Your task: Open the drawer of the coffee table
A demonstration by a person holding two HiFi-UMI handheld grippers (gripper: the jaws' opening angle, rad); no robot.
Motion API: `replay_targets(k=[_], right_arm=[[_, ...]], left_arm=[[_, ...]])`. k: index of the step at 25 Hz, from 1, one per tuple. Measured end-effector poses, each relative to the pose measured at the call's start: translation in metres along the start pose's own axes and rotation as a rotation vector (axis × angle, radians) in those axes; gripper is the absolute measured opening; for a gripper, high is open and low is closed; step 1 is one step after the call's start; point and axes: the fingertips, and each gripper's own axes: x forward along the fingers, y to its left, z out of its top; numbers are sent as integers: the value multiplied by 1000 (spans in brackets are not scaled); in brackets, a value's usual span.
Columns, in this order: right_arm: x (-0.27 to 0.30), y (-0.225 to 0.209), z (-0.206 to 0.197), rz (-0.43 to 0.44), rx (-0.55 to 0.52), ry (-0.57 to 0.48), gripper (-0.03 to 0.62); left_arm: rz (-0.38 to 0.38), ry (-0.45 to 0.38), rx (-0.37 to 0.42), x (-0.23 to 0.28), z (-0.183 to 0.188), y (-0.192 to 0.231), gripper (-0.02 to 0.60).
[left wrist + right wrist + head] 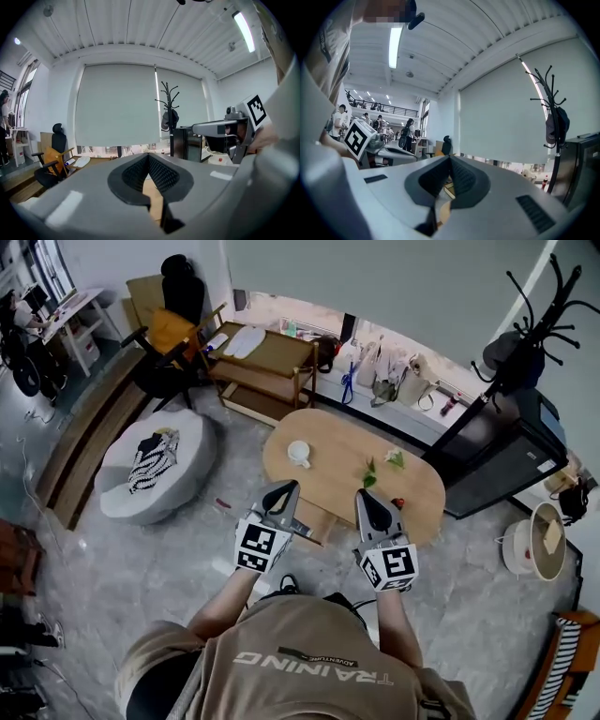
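Left gripper [288, 487], right gripper [367, 495], both closed, above coffee table's [328, 448] near edge

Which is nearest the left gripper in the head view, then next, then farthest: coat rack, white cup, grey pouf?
1. White cup, on the table just beyond the left gripper.
2. Grey pouf, on the floor at left.
3. Coat rack, far right.

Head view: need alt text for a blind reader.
Seen from above, a person holds the left gripper and right gripper, both shut and empty, by the near edge of an oval wooden coffee table. A white cup sits on it.
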Motion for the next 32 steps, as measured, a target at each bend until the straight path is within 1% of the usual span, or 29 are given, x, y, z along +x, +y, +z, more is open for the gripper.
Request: replay_targets(k=[2, 5, 7, 11, 14, 18, 21, 23, 26, 28, 32], right_arm=[[3, -4, -2, -5, -3, 5, 5], [5, -10, -3, 9, -4, 15, 5], [10, -11, 4, 31, -12, -2, 5], [24, -14, 24, 89, -46, -32, 5], [27, -21, 35, 95, -76, -32, 5], [29, -31, 42, 82, -90, -24, 5], [30, -35, 49, 76, -103, -36, 5], [31, -37, 54, 72, -106, -45, 5], [31, -41, 63, 63, -109, -58, 5], [30, -45, 67, 49, -103, -64, 5], [25, -54, 70, 21, -72, -74, 5]], left_arm=[[1, -11, 11, 4, 5, 6, 6], [1, -31, 41, 3, 17, 6, 6], [12, -27, 58, 1, 25, 9, 6], [50, -43, 49, 6, 40, 7, 6], [61, -46, 64, 9, 48, 1, 6], [97, -57, 155, 15, 60, 0, 6], [94, -70, 137, 15, 69, 0, 6], [104, -101, 132, 14, 74, 3, 6], [133, -153, 83, 9, 85, 12, 6], [139, -173, 59, 7, 92, 16, 6], [142, -174, 67, 12, 103, 23, 6]])
